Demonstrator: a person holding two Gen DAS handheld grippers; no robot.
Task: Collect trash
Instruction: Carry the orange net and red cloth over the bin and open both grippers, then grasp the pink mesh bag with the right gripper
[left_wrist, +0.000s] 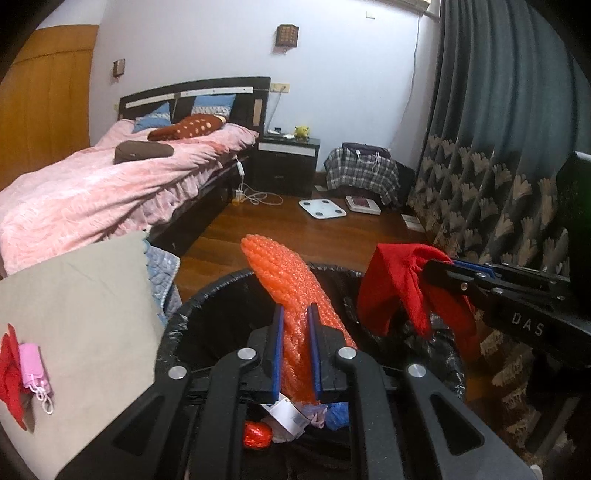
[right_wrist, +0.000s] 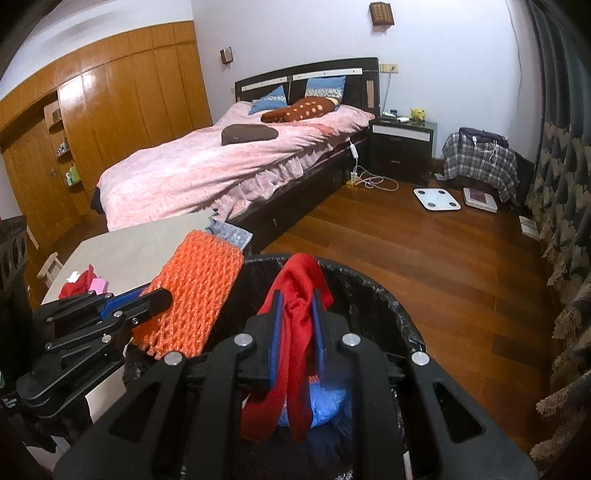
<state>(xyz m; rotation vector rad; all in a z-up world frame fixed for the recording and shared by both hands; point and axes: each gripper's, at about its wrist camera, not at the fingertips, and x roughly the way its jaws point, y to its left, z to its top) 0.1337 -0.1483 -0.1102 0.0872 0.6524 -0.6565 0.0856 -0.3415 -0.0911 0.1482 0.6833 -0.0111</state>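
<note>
Your left gripper (left_wrist: 295, 345) clamps light, springy foam net (left_wrist: 291, 295); your right gripper (right_wrist: 297, 336) pinches limp red cloth (right_wrist: 299, 295) — both over the bin (left_wrist: 207, 295); neither needs a tighter hold.

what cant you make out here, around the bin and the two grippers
- Bin floor and most contents: both wrist views, hidden by gripper frames.
- Orange foam net lower end: left wrist view, behind the left gripper.
- Red cloth in right gripper: kind unclear.
</note>
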